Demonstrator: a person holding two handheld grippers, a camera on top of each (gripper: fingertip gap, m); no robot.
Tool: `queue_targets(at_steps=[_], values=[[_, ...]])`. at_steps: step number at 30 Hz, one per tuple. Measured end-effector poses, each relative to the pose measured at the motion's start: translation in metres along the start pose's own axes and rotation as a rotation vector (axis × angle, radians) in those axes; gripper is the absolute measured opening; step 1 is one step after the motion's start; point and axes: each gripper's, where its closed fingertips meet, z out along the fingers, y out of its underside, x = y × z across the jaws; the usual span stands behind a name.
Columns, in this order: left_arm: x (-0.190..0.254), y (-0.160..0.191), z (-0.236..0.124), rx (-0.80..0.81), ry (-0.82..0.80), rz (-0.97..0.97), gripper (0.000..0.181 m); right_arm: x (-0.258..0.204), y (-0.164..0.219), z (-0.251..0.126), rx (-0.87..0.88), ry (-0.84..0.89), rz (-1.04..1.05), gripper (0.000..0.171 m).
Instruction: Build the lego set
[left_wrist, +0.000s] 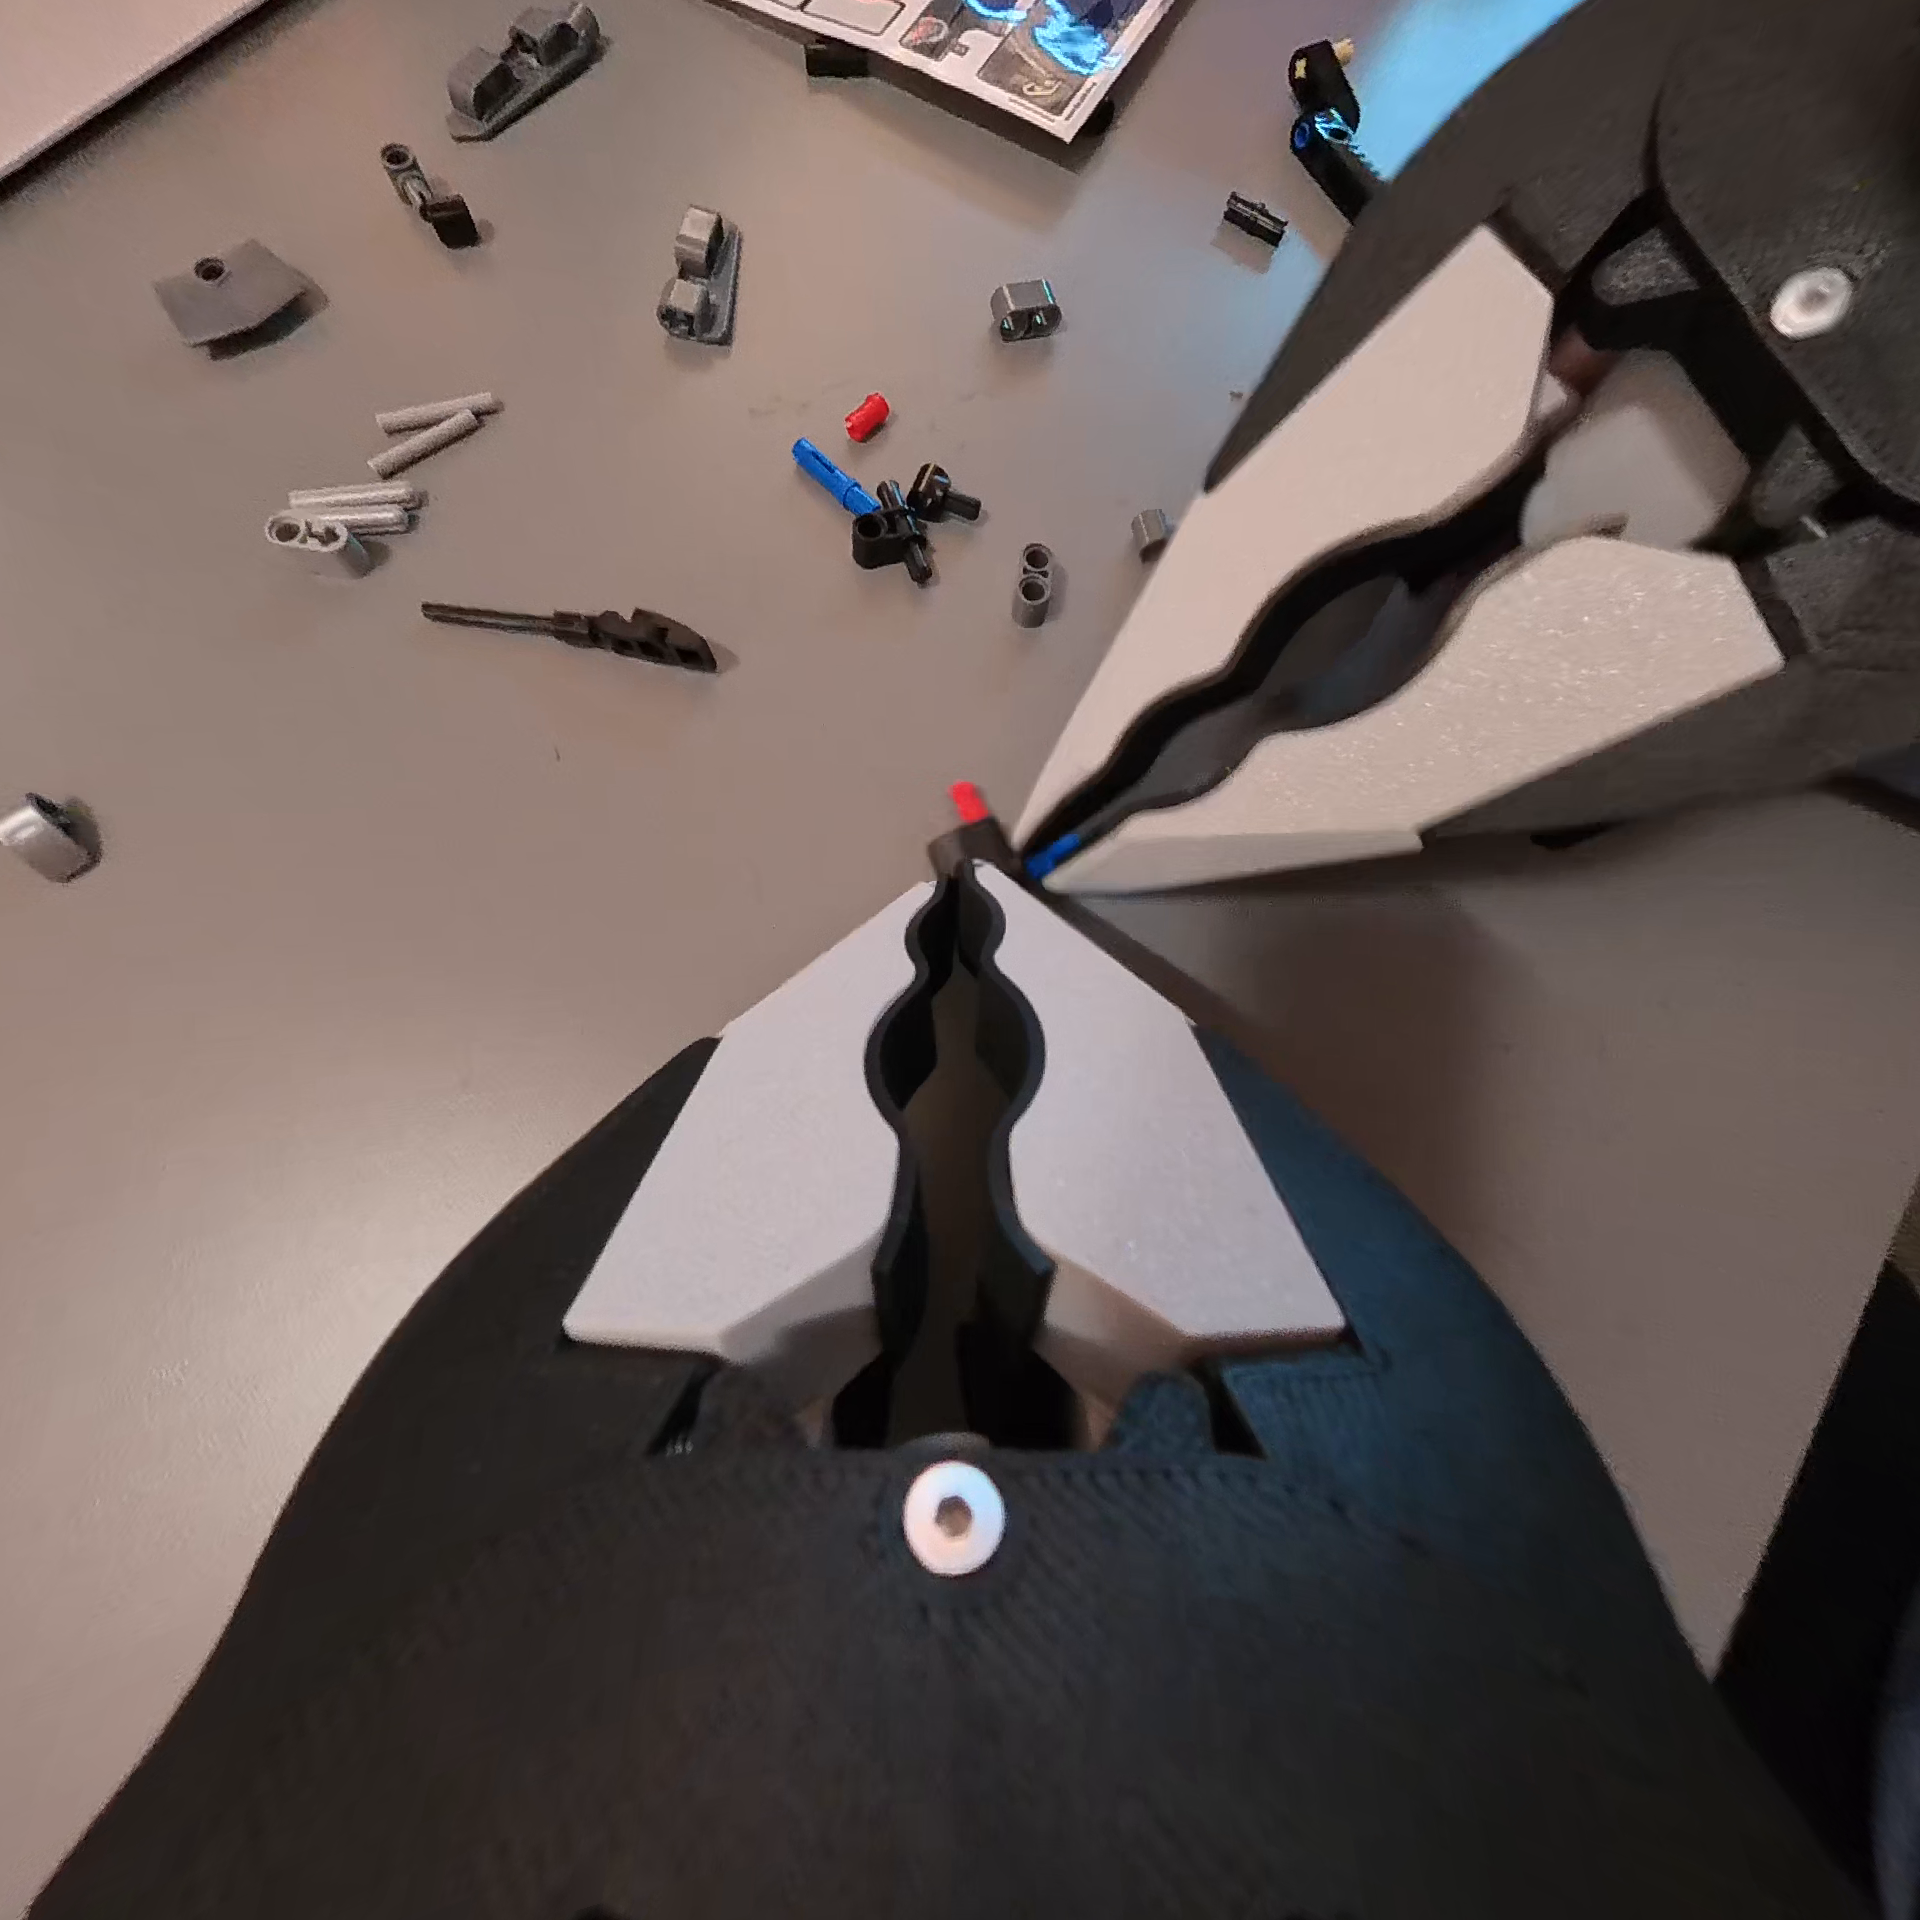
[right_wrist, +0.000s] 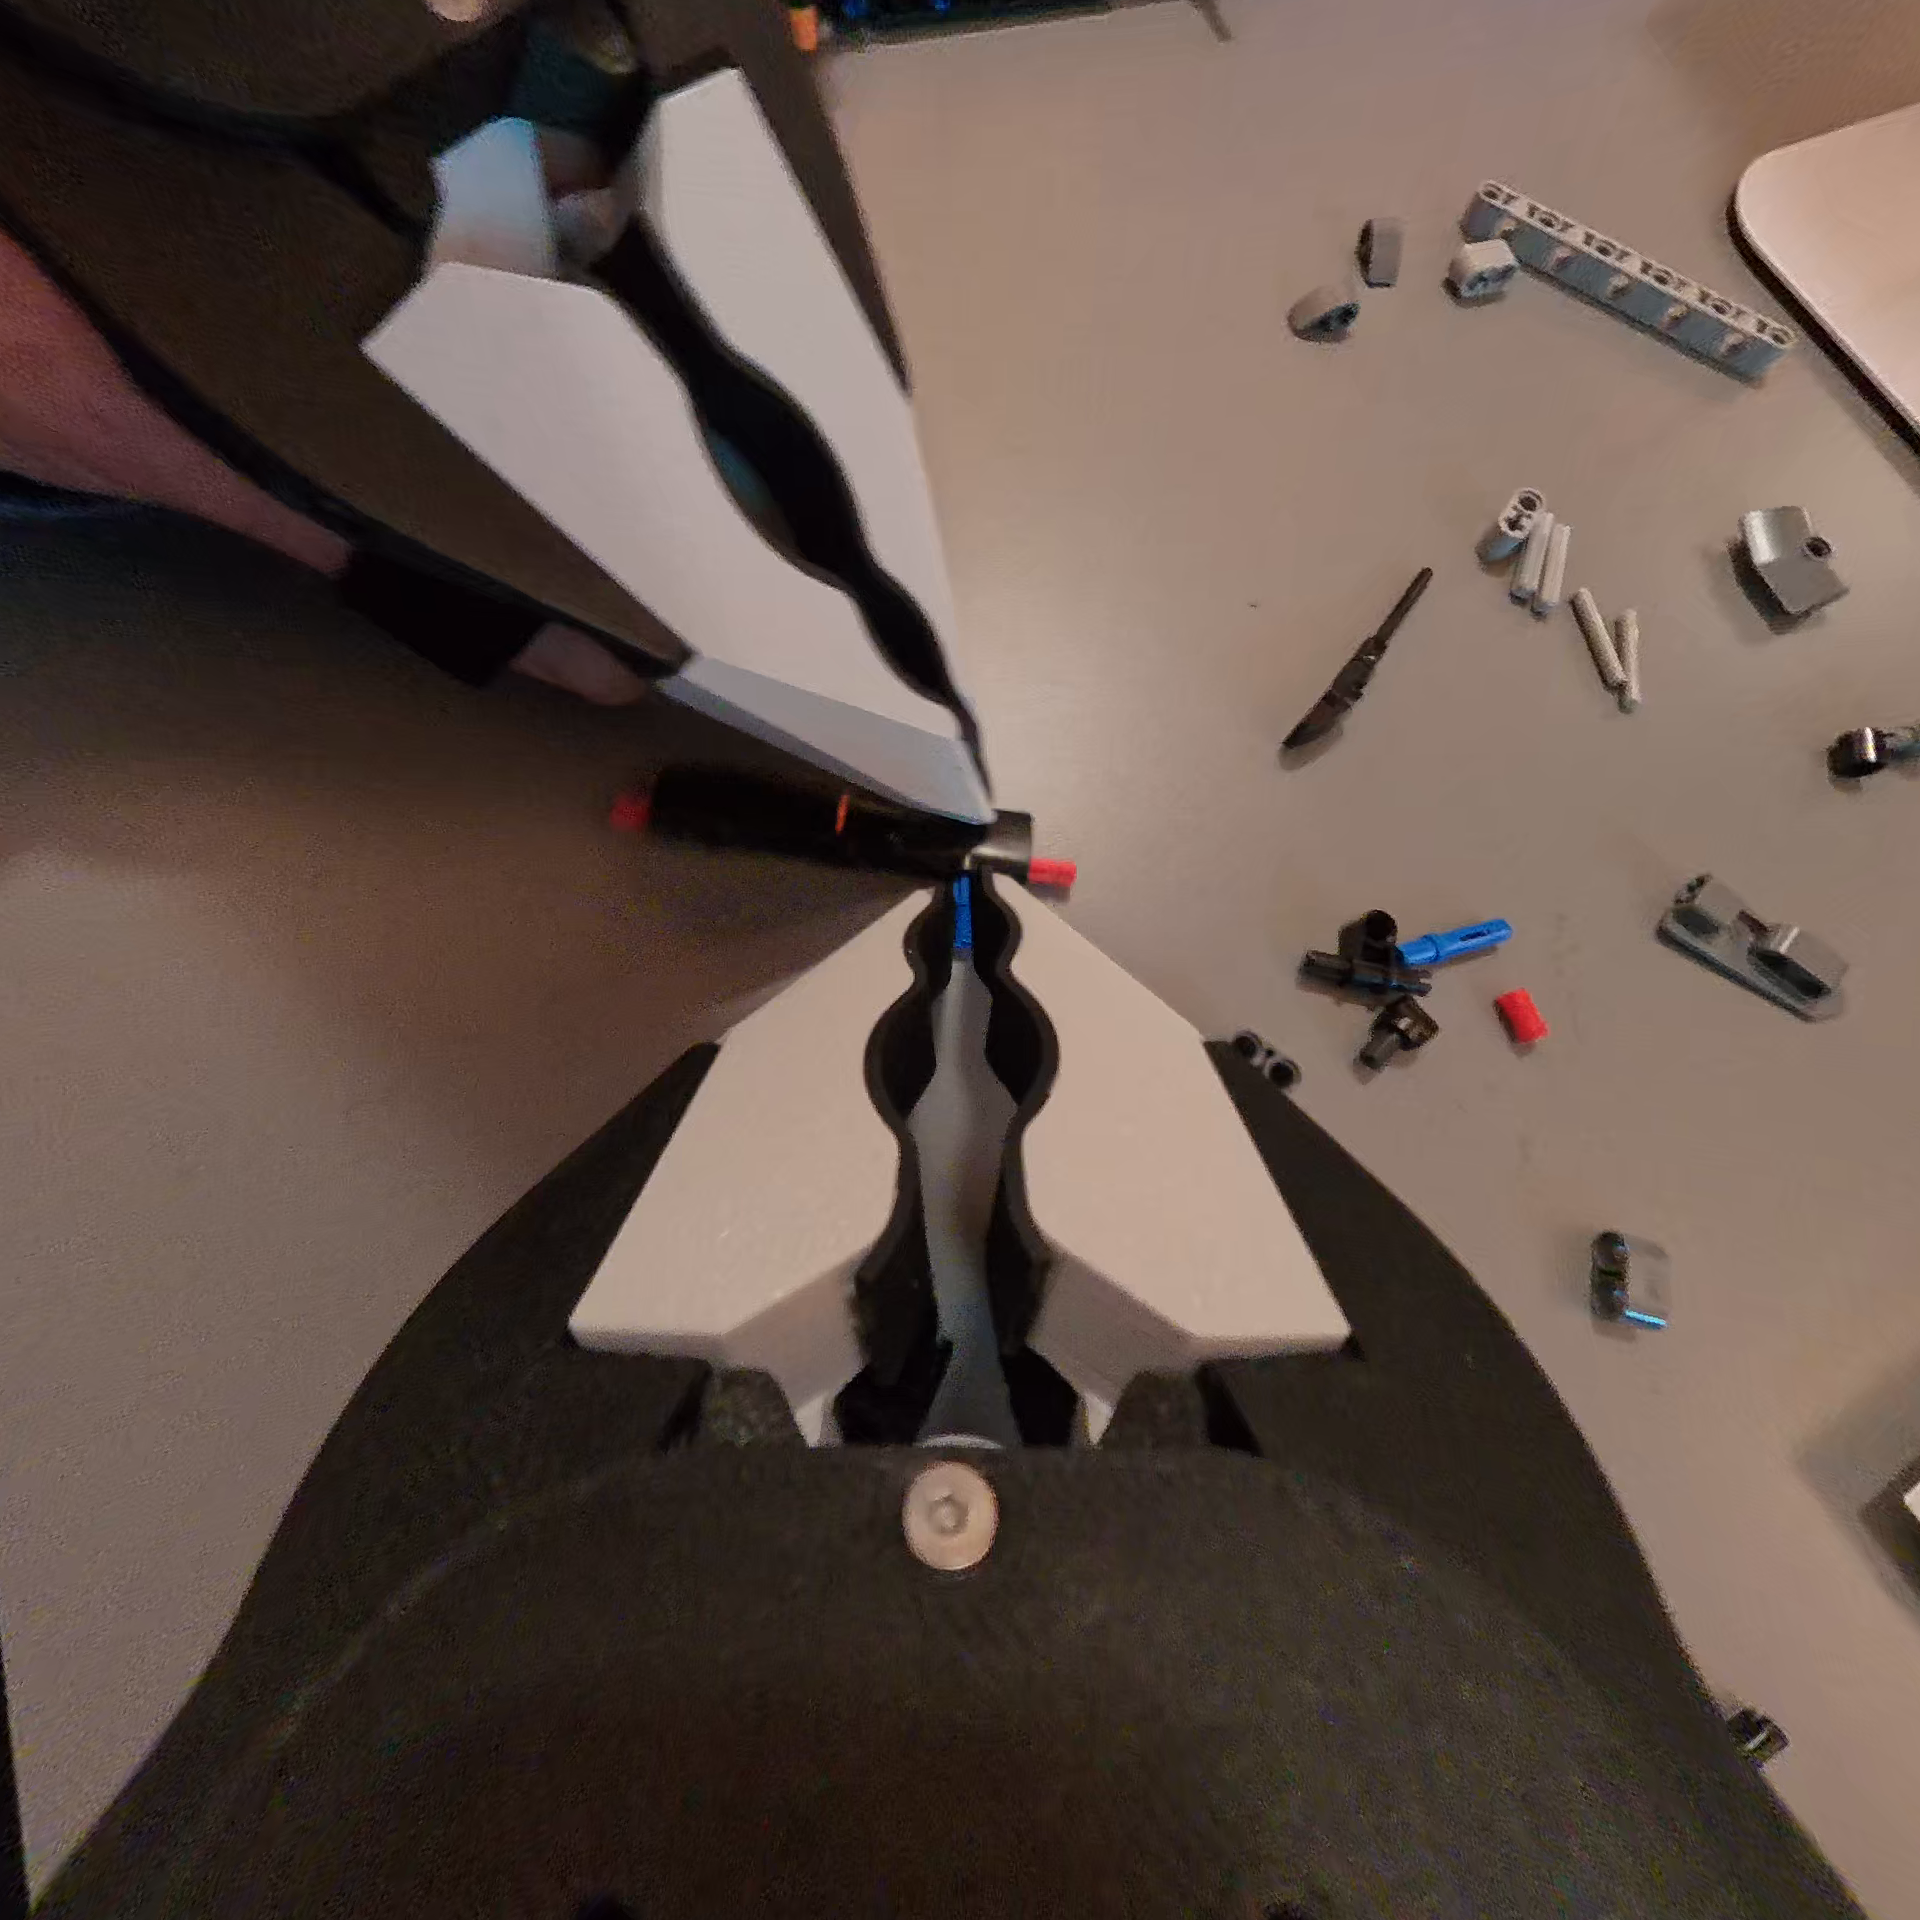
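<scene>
My left gripper (left_wrist: 961, 883) is shut on a black lego piece (left_wrist: 971, 844) with a red pin (left_wrist: 966, 800) sticking out of its end. In the right wrist view the piece (right_wrist: 790, 816) is a long black bar, red at both ends, held above the table by the left gripper (right_wrist: 982, 810). My right gripper (right_wrist: 961, 899) is shut on a small blue pin (right_wrist: 961, 920). Its tip points at the black piece's end and looks close to touching it. In the left wrist view the right gripper (left_wrist: 1039, 862) comes in from the upper right with the blue pin (left_wrist: 1051, 854).
Loose parts lie on the grey table (left_wrist: 416, 987): a blue pin (left_wrist: 831, 478), a red bush (left_wrist: 865, 416), black connectors (left_wrist: 904, 525), grey axles (left_wrist: 436, 426), a black blade-like piece (left_wrist: 582, 634), a long grey beam (right_wrist: 1631, 281). An instruction booklet (left_wrist: 935, 42) lies at the far edge. Only a small space, under 4 cm, lies between the two pairs of fingers. Both grippers' tips are roughly 11 cm from the red bush (left_wrist: 865, 416). My right wrist view (right_wrist: 1525, 1007) looks at it from another angle.
</scene>
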Motion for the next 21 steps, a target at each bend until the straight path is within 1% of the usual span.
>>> queue_targets(at_steps=[1,2,3,6,10,13,17,21], values=[[-0.001,-0.002,0.002,0.002,-0.007,0.004,0.000,-0.006,-0.002,0.002,0.004,-0.021,-0.016,0.001],[0.007,-0.008,0.004,0.027,0.034,0.007,0.000,-0.013,-0.005,0.004,0.003,-0.034,-0.031,0.002],[0.003,-0.008,0.006,0.011,0.012,-0.004,0.000,-0.012,-0.005,0.006,-0.001,-0.003,-0.044,0.001],[0.004,-0.007,0.005,0.019,0.008,0.004,0.000,-0.012,-0.005,0.005,0.002,0.008,-0.044,0.001],[0.005,-0.009,0.003,0.039,0.060,-0.044,0.000,-0.013,-0.006,0.006,0.005,-0.003,-0.033,0.000],[0.004,-0.015,-0.003,0.093,0.087,-0.080,0.000,-0.015,-0.007,0.006,0.014,-0.029,-0.031,0.001],[-0.002,-0.013,-0.010,0.115,0.072,-0.102,0.000,-0.015,-0.011,-0.003,0.067,-0.040,-0.003,0.007],[-0.009,-0.003,-0.019,0.108,0.059,-0.126,0.000,-0.016,-0.004,-0.009,0.057,-0.034,0.010,0.008]])
